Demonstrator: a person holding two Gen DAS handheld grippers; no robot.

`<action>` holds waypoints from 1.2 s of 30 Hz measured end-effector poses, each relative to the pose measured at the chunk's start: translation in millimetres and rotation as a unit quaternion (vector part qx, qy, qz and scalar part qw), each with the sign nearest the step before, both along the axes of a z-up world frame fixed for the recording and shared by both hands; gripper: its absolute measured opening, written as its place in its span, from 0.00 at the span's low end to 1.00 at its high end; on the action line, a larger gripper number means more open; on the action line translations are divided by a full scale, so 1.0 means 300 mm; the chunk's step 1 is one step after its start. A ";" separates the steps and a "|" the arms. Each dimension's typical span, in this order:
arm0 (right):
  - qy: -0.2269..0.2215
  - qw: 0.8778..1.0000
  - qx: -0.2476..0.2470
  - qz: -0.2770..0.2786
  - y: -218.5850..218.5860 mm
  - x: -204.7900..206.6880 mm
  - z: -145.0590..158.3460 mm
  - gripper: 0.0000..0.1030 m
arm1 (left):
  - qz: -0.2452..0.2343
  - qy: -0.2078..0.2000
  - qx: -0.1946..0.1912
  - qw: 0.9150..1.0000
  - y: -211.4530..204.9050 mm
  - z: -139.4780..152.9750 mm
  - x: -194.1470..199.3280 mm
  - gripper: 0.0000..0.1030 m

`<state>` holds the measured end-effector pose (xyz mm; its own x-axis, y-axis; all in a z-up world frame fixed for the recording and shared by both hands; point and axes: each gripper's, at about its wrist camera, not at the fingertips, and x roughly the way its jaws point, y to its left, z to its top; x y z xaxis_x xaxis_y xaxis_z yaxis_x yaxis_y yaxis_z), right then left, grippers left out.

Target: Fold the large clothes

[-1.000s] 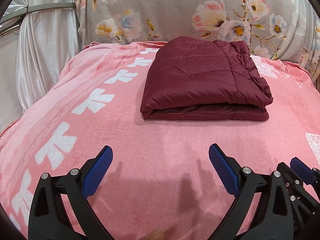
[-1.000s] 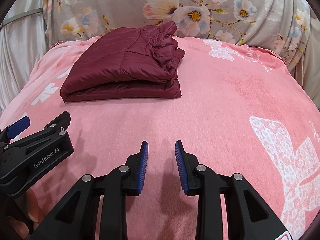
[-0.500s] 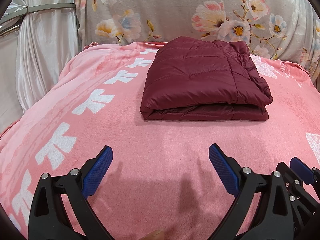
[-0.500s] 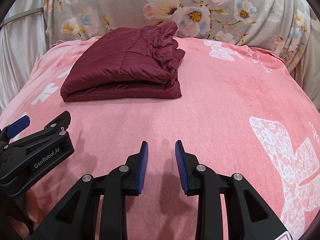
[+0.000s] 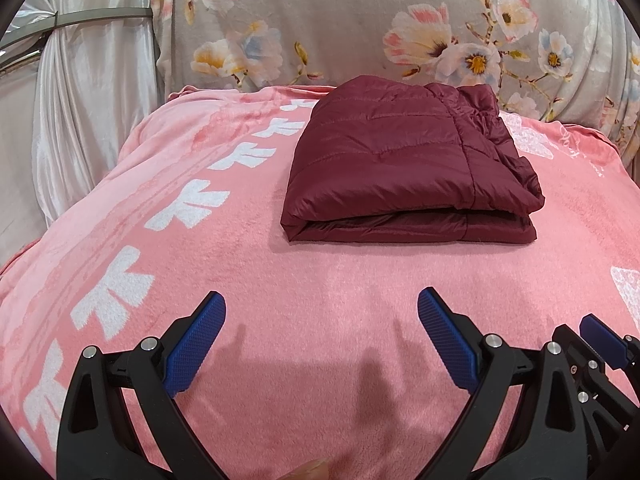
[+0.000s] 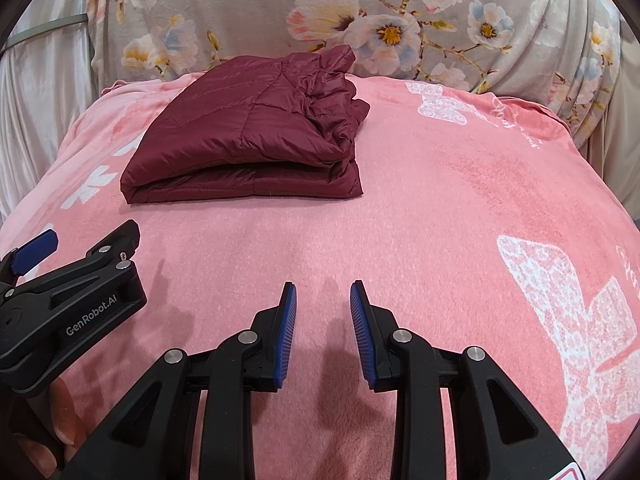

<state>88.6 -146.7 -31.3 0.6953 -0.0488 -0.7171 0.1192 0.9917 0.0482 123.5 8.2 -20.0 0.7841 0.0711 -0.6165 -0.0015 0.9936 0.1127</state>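
Jacket folded, both grippers empty

Jacket [image 5: 404, 160] sits in the upper middle of the left wrist view, a dark red quilted one folded into a thick rectangle on the pink blanket [image 5: 320, 300]; in the right wrist view it lies in the upper left. Its folded edge faces the cameras, and loose bunched layers (a collar or hood, hard to tell which) gather on its right side. The left gripper [image 5: 322, 338] hangs at the bottom of its frame with jaws spread wide, holding nothing. The right gripper [image 6: 323, 314] sits at the bottom centre of its view, jaws parted only a little and also empty. Both are well apart from the jacket.

Judging by its sheen and puffiness, the jacket is probably light, soft, springy and somewhat slippery, so its layers may slide or puff open. A firm hold would likely go at the folded front edge, pinching all the layers together, not at the loose bunched side.
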 end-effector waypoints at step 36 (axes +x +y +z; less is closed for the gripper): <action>-0.002 1.000 -0.006 0.000 0.005 0.001 -0.001 0.28 | -0.005 -0.007 -0.006 1.000 0.001 0.012 0.015 0.91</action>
